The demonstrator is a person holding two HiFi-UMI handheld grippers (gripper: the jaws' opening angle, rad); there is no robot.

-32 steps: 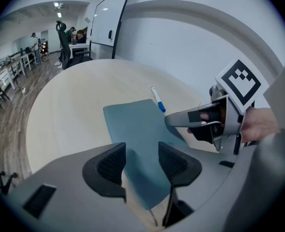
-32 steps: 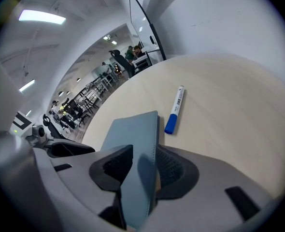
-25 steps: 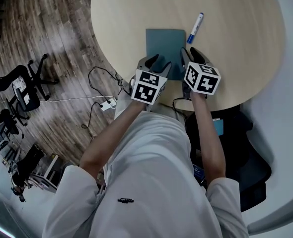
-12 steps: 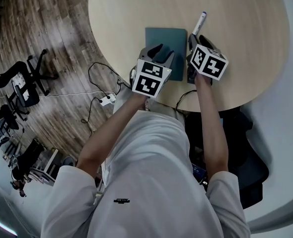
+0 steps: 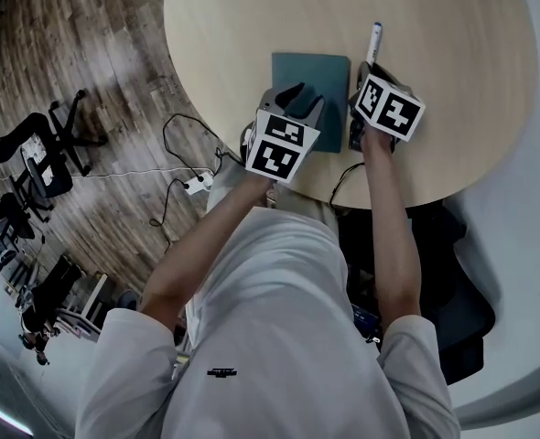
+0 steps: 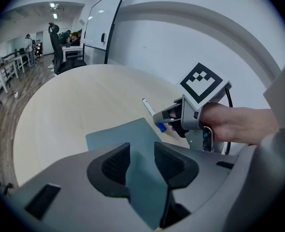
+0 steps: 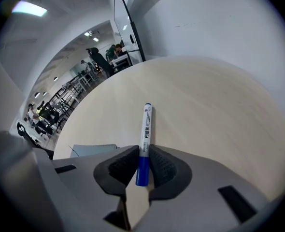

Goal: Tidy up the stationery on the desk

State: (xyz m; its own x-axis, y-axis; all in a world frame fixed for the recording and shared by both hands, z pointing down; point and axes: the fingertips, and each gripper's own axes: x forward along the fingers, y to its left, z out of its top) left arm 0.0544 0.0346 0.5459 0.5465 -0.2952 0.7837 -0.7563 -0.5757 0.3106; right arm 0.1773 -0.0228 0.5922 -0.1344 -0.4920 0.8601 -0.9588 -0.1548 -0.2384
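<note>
1. Work surface: a round light-wood table fills the upper half of the head view. A teal notebook lies flat on it near the lower edge, at centre frame.
2. Task item: a whiteboard marker lies on the table just right of the notebook, apart from it.
3. Marker axis, right gripper view: the long axis runs almost straight up the frame, leaning slightly right. The blue cap end is at the bottom; the white printed barrel extends upward, away from the gripper, and ends in a small blue tip.
4. Marker axis, head view: the long axis stands near vertical in the upper centre-right. Only the upper white part shows; the lower end is covered by the gripper.
5. Right gripper: its jaws have just been closing. They are now narrow, with both ribbed pads against the blue cap end of the marker.
6. Left gripper: its jaws have just been closing. They stand moderately apart above the near left part of the notebook. The teal cover shows in the gap, and neither pad presses on it.
7. Relative position: the two grippers sit side by side at the table's near edge, both angled downward.
</note>
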